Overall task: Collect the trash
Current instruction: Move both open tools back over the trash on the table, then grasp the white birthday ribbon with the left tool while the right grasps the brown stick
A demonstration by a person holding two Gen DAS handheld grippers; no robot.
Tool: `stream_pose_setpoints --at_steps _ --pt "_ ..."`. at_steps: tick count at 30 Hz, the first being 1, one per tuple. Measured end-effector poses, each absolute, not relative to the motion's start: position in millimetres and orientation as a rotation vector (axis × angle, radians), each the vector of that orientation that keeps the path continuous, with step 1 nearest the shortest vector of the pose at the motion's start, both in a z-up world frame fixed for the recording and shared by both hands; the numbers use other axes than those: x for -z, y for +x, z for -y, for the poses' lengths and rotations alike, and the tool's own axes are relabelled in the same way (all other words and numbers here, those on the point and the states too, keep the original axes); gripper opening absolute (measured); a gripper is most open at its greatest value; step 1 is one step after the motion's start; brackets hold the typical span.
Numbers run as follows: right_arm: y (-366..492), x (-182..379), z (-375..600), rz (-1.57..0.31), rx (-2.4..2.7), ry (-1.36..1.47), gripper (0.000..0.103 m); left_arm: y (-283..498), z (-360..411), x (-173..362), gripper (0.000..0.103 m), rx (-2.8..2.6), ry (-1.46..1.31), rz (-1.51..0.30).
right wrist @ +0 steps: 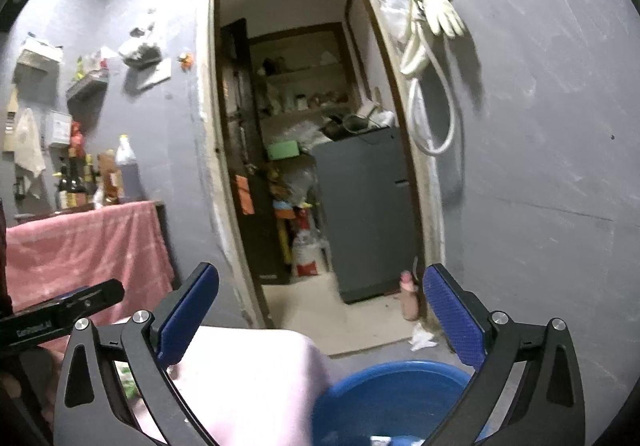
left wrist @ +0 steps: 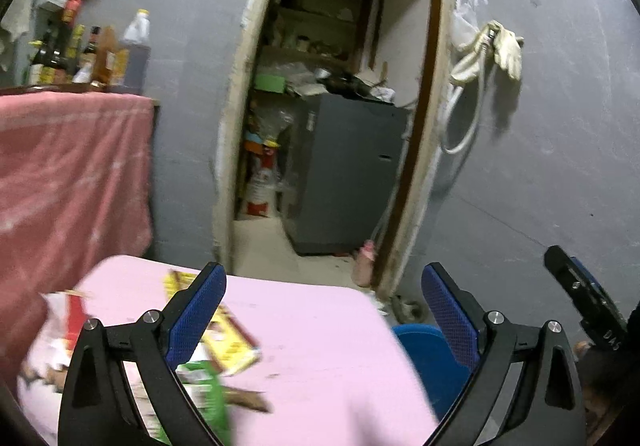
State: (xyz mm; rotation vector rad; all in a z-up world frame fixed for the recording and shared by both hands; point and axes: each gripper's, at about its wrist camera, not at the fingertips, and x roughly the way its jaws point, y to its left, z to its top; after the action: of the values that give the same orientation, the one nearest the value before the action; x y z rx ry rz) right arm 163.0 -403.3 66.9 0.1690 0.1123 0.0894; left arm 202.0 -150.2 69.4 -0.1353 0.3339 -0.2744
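Observation:
Several wrappers lie on a pink-covered table: a yellow packet, a green packet, a brown wrapper and a red-and-white one. My left gripper is raised above the table, open, with nothing between its blue pads. A blue tub stands on the floor right of the table, also seen as the tub in the left wrist view. My right gripper hangs open and empty over the table edge and tub. A white scrap shows inside the tub.
Both views face a grey wall with an open doorway into a cluttered storeroom holding a grey cabinet. A counter draped in red cloth with bottles stands at left. Gloves and a hose hang on the wall.

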Motion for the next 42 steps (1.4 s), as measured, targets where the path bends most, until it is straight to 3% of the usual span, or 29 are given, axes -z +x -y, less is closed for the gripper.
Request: stream_pose_setpoints --at_steps 17,36,42 --pt "162.5 -59.1 296.4 -0.157 -0.262 0.150 0.103 152.9 -2.3 -43.0 0.096 -0.009 -0.148 -0.348" --pt "194.7 -18.1 236.3 -0.386 -0.341 0.038 0.103 169.1 -41.8 15.2 0.096 -0.039 -0.173 -0.592" --pt "208.9 -6.9 233.5 -0.475 -0.348 0.020 0.090 179.4 -31.4 24.3 0.093 0.003 -0.185 -0.653"
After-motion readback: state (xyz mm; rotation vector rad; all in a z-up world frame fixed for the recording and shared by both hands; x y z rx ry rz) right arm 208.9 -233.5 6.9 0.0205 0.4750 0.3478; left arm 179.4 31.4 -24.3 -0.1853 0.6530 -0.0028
